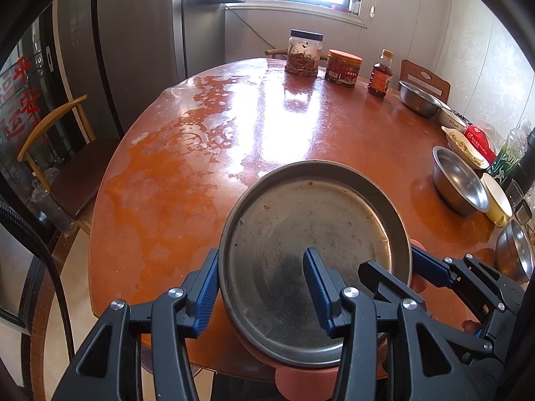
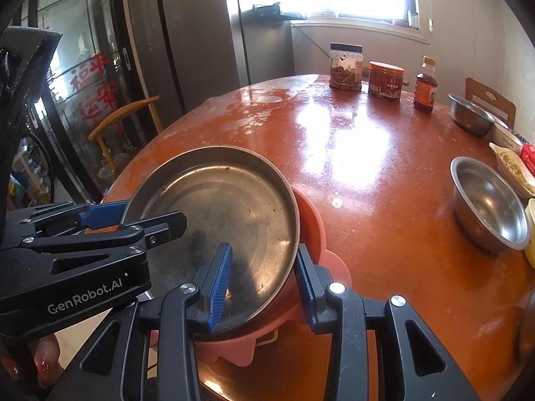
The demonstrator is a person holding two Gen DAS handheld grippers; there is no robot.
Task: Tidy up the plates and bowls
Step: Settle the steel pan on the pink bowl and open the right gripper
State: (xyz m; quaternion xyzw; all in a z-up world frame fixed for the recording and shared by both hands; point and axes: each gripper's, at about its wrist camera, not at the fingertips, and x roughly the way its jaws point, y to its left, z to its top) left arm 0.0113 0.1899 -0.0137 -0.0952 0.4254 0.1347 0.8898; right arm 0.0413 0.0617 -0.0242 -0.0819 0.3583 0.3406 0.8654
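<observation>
You've got a big round orange-brown lacquered table [image 1: 207, 140] filling most of both views, its top worn and glaring under the window. At its near edge sits a wide round steel plate w/ a low rim [image 1: 311, 254], resting on a salmon-pink scalloped plastic dish [image 2: 317, 227] that peeks out at its right and near sides. Your left gripper [image 1: 264, 287] straddles the plate's left rim: one blue pad outside the rim, the other over the plate's inside, both seeming to press the rim, so it looks clamped on the plate. Your right gripper [image 2: 264, 284] does the same at the plate's right rim, inner pad on the metal, outer pad by the pink dish; whether it takes in the pink edge too, can't tell. Far right, well apart from the plate, stand steel bowls: one deep steel bowl [image 1: 459, 180] nearer, another steel bowl [image 1: 419, 98] farther back. Along the far edge: a clear jar w/ black lid [image 1: 304, 53], a short orange-lidded tub [image 1: 344, 68] and a small amber sauce bottle [image 1: 381, 75].
</observation>
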